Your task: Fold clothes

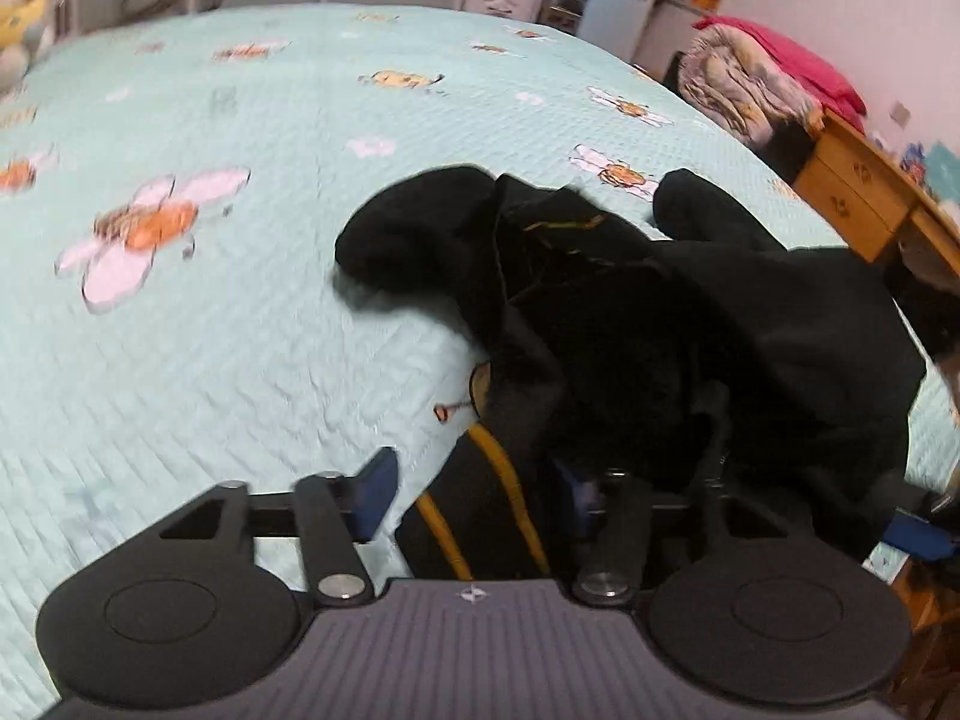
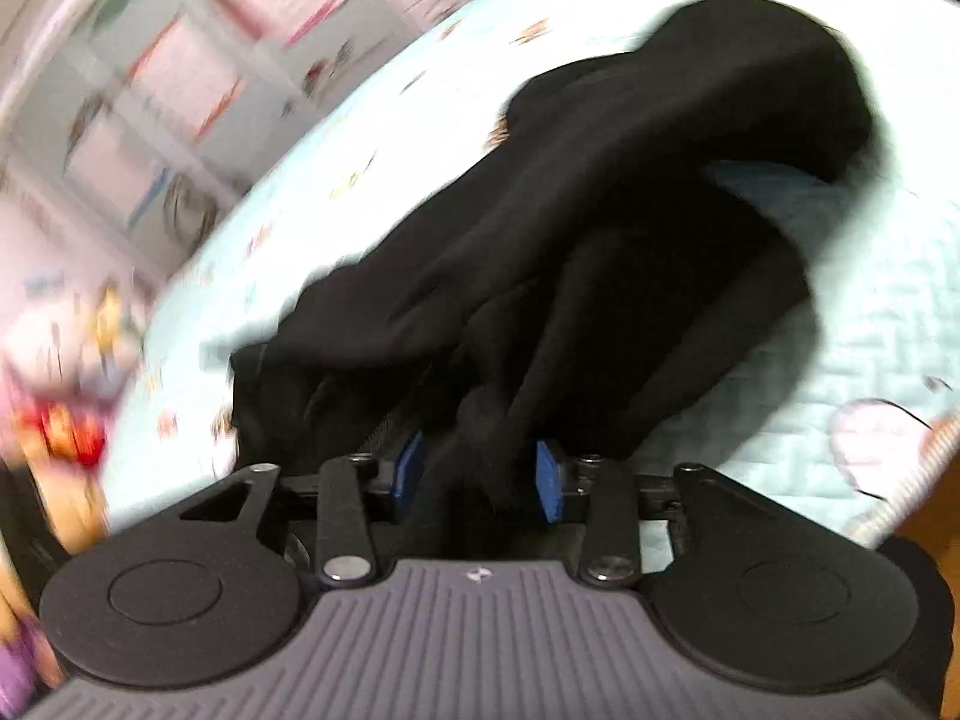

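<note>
- Black cloth sits between the blue pads (image 2: 549, 480) of the right gripper (image 2: 477, 477); the fingers are narrow and pinch a bunched fold of the black garment (image 2: 600, 210), probably to lift one side.
- Yellow-striped ribbed hem (image 1: 480, 516) of the same garment lies between the fingers of the left gripper (image 1: 474, 492). They stand fairly wide, and I cannot tell if they really grip it.
- Soft and thick, the garment hangs crumpled from both grippers, with one rounded part resting further on the bed cover (image 1: 240, 330).
- Mint quilted cover with bee pictures gives a flat, wide place for folding.
- Wooden drawers (image 1: 852, 180) with piled bedding stand far behind.
</note>
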Demonstrator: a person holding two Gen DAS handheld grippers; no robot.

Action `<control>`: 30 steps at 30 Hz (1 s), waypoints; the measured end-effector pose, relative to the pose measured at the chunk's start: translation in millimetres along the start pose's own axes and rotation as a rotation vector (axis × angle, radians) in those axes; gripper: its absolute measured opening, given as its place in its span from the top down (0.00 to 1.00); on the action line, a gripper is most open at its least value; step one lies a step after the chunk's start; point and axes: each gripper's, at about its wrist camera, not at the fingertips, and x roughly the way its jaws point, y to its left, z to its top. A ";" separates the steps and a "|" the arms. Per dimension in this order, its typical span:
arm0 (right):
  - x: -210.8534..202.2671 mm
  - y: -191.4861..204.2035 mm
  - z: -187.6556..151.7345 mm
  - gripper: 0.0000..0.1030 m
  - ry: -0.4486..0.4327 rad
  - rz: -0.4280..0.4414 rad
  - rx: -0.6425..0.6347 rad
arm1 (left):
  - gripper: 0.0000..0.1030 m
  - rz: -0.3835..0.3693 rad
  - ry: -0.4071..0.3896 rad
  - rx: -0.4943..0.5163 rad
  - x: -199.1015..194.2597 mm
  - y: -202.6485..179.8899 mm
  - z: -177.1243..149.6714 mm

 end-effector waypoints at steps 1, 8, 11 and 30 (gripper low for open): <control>-7.7 -15.0 9.3 0.38 -0.037 -0.010 0.044 | 0.39 -0.014 -0.005 -0.009 0.0 -2.5 0.4; -3.2 -85.5 87.3 0.19 -0.171 -0.027 0.246 | 0.12 -0.024 -0.008 -0.011 6.9 -22.5 11.4; 43.9 -105.4 109.3 0.19 -0.145 -0.036 0.353 | 0.04 0.019 0.013 -0.002 18.5 -24.4 11.8; 13.6 43.5 102.7 0.93 -0.161 0.249 0.056 | 0.73 0.032 -0.437 0.063 -124.4 -7.2 42.6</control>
